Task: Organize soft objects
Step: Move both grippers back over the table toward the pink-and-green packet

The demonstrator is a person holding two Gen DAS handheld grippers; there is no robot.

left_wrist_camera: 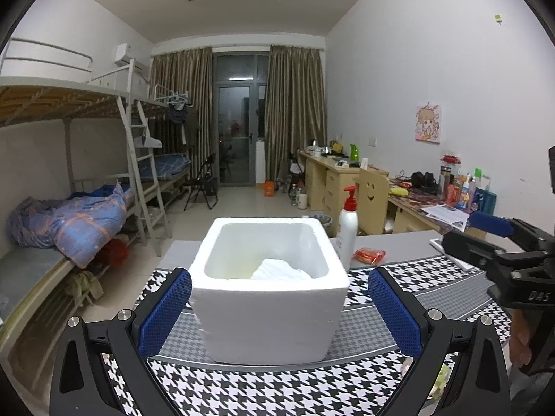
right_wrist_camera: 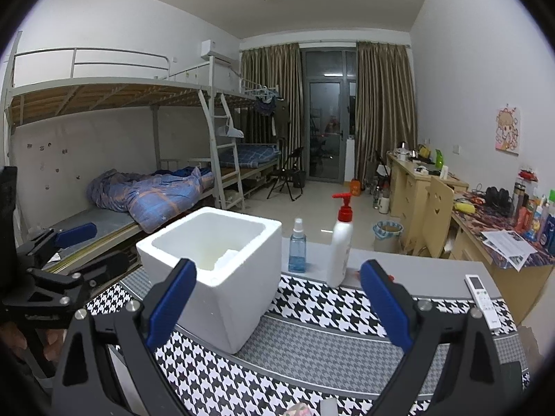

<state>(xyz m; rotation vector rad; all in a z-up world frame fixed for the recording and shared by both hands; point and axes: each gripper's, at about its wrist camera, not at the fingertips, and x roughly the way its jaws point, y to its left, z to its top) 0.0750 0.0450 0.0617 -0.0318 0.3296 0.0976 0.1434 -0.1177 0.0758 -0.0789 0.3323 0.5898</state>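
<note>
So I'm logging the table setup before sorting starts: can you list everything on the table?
foam box: 1, white, middle of the houndstooth mat
cloth: 1, white, inside the foam box
pump bottle: 1, white with red pump, behind the box to its right
spray bottle: 1, clear blue, between box and pump bottle
packet: 1, red, beside the pump bottle
remote control: 1, white, right edge of table
left gripper: open, empty, facing the box
right gripper: open, empty

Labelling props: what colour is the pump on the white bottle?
Red pump; right wrist view shows it best.
</note>
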